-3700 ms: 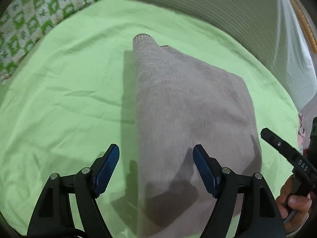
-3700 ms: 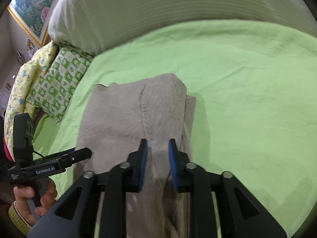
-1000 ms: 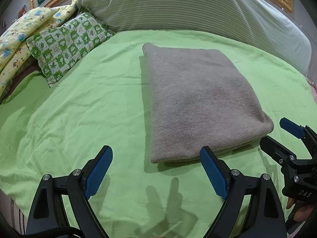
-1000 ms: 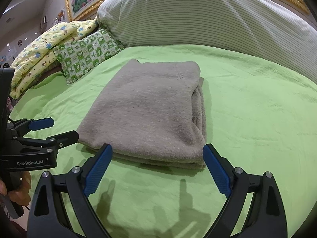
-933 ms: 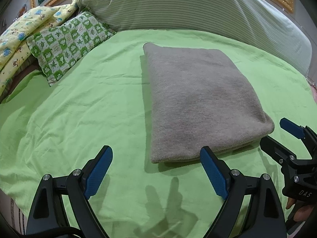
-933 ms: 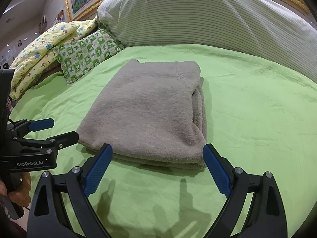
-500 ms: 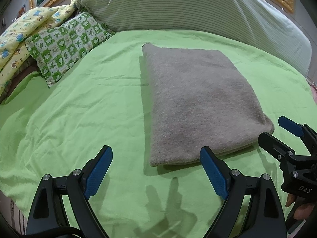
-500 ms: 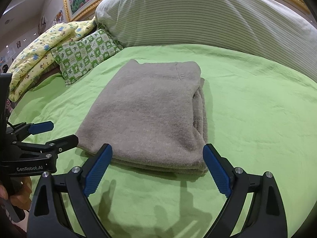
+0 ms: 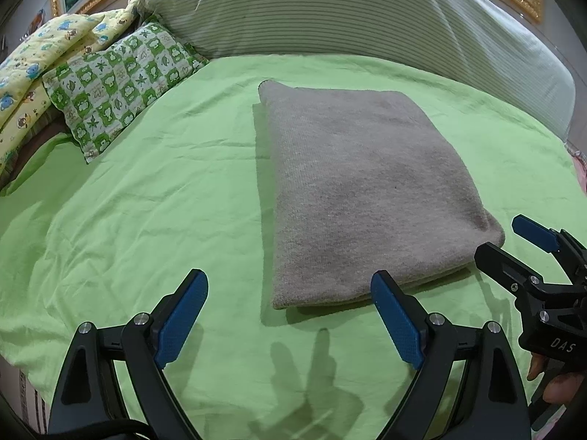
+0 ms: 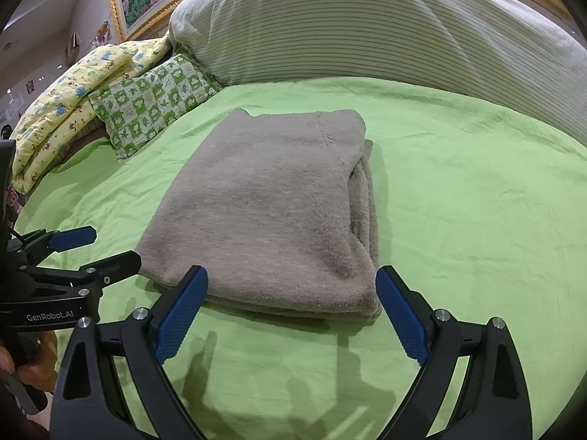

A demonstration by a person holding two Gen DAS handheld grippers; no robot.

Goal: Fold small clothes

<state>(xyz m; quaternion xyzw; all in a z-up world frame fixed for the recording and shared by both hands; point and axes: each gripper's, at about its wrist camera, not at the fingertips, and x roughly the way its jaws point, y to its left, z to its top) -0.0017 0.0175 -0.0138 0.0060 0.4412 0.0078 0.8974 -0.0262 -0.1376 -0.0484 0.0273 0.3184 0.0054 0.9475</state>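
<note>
A grey knitted garment (image 9: 363,190) lies folded into a neat rectangle on the green bed sheet (image 9: 146,190). In the right wrist view the same garment (image 10: 268,205) shows its stacked layers along the right side. My left gripper (image 9: 290,315) hovers open just short of the garment's near edge, nothing between its blue pads. My right gripper (image 10: 291,315) is open too, held low in front of the garment's near edge. Each gripper appears in the other's view: the right one (image 9: 513,242) at the far right, the left one (image 10: 95,245) at the far left.
A large striped pillow (image 9: 348,11) lies across the back of the bed. A green checked pillow (image 9: 117,80) and a yellow patterned quilt (image 9: 33,58) sit at the back left. A hand (image 9: 557,388) holds the right gripper's handle. Bare sheet surrounds the garment.
3.7 s ago my right gripper was shut on the garment; it is open now and both grippers have pulled back. Over the last second both views barely shift.
</note>
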